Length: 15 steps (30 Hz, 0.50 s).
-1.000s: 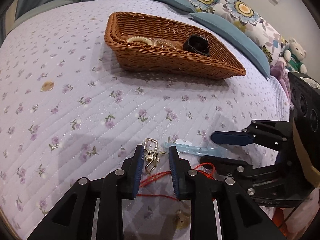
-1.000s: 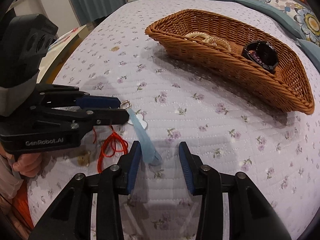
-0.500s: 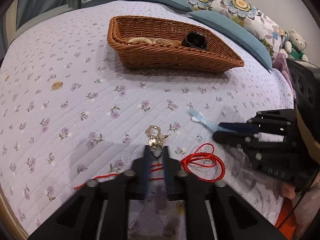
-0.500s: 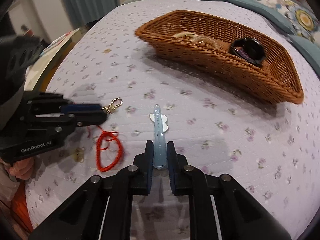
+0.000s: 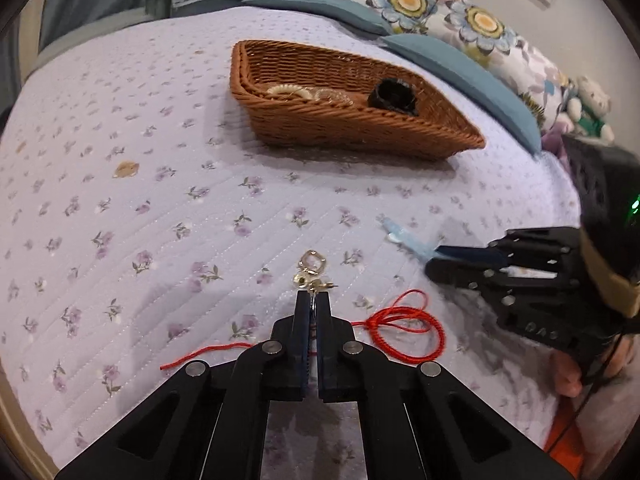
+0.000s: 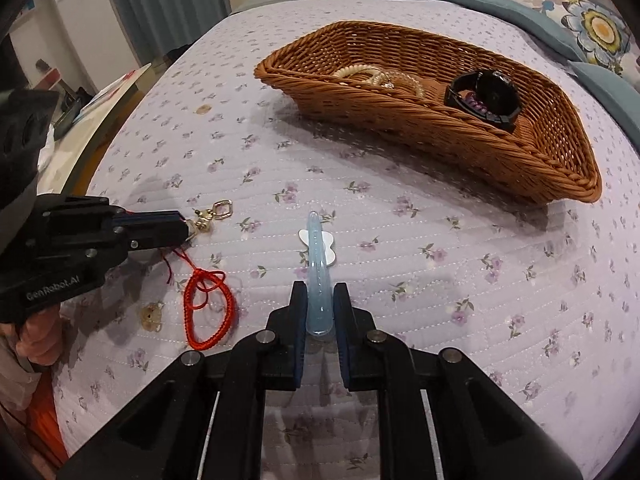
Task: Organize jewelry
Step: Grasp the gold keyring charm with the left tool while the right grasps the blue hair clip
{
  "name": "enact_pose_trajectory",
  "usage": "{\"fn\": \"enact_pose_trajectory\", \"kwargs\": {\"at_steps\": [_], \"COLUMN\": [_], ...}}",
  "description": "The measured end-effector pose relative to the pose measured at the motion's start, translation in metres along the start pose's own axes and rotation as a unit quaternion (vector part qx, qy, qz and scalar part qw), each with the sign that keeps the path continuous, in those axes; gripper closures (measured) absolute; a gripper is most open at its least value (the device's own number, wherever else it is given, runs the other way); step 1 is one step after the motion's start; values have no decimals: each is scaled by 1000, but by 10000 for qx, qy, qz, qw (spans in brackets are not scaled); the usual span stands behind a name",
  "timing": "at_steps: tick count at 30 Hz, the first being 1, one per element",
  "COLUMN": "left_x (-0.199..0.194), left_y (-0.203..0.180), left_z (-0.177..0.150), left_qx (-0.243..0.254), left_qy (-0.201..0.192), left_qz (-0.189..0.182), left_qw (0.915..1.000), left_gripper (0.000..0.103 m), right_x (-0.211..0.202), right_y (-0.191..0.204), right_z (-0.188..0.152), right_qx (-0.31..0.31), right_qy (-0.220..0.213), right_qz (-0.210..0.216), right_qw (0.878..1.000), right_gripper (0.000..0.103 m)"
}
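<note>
Left tool (image 5: 314,304) clamped on the gold clasp charm (image 5: 312,270) of a red cord bracelet (image 5: 404,334), cord trailing on the floral bedspread (image 5: 160,208). Right tool (image 6: 320,300) pinched around a pale blue hair clip (image 6: 318,272) with white bow, low over the bed. Wicker basket (image 6: 520,160) farther back, holding a black watch (image 6: 486,98) and a beaded bracelet (image 6: 380,76).
</note>
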<state>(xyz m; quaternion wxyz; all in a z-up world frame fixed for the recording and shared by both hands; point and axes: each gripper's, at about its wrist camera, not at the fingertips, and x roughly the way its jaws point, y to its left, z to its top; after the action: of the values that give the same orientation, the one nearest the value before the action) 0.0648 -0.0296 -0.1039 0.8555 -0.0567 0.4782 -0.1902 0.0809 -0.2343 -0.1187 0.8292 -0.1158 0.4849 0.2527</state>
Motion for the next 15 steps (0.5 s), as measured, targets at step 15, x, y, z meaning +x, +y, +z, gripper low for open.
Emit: {"fn": "enact_pose_trajectory", "kwargs": {"at_steps": [15], "left_x": [4], "left_y": [-17], "left_z": [-6], "left_qx": [322], "left_qy": [121], "left_qz": [-110], "left_qw": [9993], "left_gripper": [101], "right_x": [3], "right_y": [0], "right_z": [1], "right_qx": [63], "right_qy": [33], "right_qz": [9], "right_qw": [10000], "right_gripper": [87]}}
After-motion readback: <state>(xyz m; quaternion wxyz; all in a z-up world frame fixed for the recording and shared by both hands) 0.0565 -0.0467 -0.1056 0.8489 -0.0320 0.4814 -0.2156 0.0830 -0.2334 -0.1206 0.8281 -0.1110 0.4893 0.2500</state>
